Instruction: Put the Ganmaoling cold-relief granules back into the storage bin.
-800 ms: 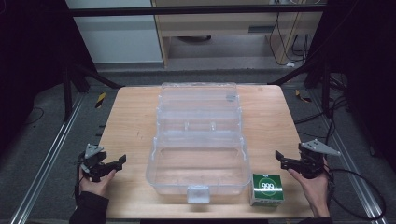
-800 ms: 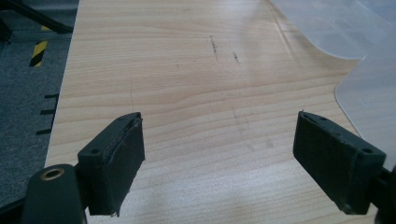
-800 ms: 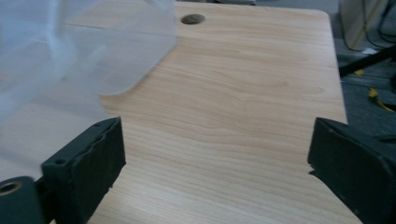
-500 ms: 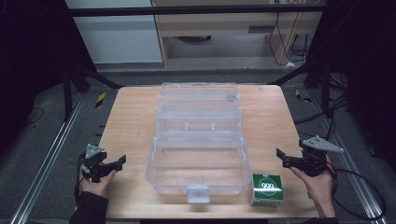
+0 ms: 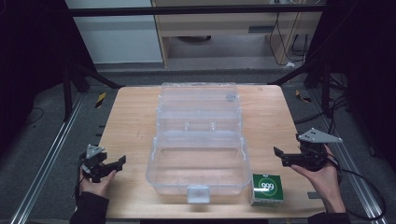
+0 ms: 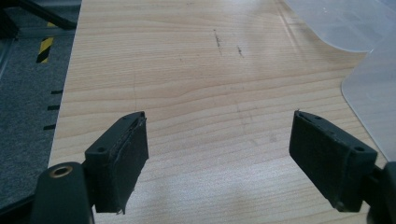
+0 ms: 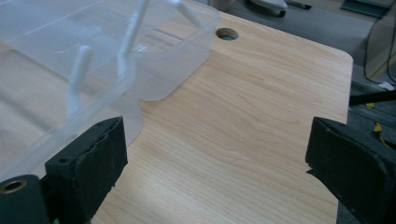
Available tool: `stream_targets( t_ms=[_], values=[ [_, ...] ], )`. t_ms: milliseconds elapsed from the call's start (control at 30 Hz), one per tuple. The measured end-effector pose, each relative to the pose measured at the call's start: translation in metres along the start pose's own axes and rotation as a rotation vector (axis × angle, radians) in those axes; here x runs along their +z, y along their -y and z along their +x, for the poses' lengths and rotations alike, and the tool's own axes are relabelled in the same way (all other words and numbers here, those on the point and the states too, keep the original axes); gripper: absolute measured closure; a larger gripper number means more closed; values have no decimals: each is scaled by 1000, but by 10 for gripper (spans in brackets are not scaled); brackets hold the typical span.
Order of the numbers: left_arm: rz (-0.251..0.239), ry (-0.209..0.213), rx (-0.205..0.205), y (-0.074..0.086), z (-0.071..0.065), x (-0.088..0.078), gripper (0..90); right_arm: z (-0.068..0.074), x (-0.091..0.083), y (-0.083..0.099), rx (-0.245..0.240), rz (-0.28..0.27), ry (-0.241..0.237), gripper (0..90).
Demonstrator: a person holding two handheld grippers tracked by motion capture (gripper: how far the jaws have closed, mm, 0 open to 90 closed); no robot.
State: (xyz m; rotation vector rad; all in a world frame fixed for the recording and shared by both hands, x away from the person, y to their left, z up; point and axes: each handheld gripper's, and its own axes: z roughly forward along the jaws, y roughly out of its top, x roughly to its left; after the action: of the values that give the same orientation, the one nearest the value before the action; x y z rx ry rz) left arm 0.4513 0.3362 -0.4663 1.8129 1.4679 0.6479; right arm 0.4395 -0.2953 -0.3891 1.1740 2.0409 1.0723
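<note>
The clear plastic hinged storage box [image 5: 198, 154] lies opened flat in the middle of the light wooden table [image 5: 130, 121], its deep tub at the near side and its lid folded away to the far side. A small green and white cardboard carton marked 999 [image 5: 266, 189] stands on the table just beside the tub's near right corner, apart from it.

The right gripper [image 5: 286, 157] hangs over the right edge of the table, a little beyond the carton and to its right, jaws spread wide with nothing between them; in the right gripper view bare wood shows between the 2 pads. The left gripper [image 5: 116, 165] rests low at the near left, well apart from the box, jaws likewise released and empty.

Judgement: the step in hand appears to be collecting the carton for placement in the tub. To do it well, the right gripper should draw nearer and drop until the pads straddle 2 opposite flat faces of the carton, square to them rather than across a corner. Close only once both pads sit level at mid-height; card walls dent under hard pressure. Lift straight up clear of the tub's rim before moving left. The left gripper could steady the light tub against sliding.
</note>
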Motion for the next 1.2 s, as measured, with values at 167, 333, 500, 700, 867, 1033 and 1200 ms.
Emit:
stream_targets(
  t_ms=[167, 333, 500, 700, 867, 1033, 1200],
  values=[
    [7, 1, 2, 0, 0, 1, 190, 6, -6, -13, -72, 33, -35, 50],
    [8, 3, 2, 0, 0, 1, 192, 12, -10, -21, -128, 69, -68, 46],
    [12, 5, 9, 1, -1, 2, 192, 17, -9, -25, -183, 127, -93, 38],
    [17, 6, 16, 1, -1, 2, 192, 25, -7, -25, -261, 197, -134, 34],
    [21, 8, 19, 1, -2, 3, 192, 33, -6, -26, -298, 240, -165, 30],
    [23, 9, 26, 1, -3, 3, 193, 41, -7, -26, -335, 269, -187, 31],
    [24, 9, 30, 1, -3, 3, 193, 49, -10, -28, -372, 297, -216, 33]
  ],
)
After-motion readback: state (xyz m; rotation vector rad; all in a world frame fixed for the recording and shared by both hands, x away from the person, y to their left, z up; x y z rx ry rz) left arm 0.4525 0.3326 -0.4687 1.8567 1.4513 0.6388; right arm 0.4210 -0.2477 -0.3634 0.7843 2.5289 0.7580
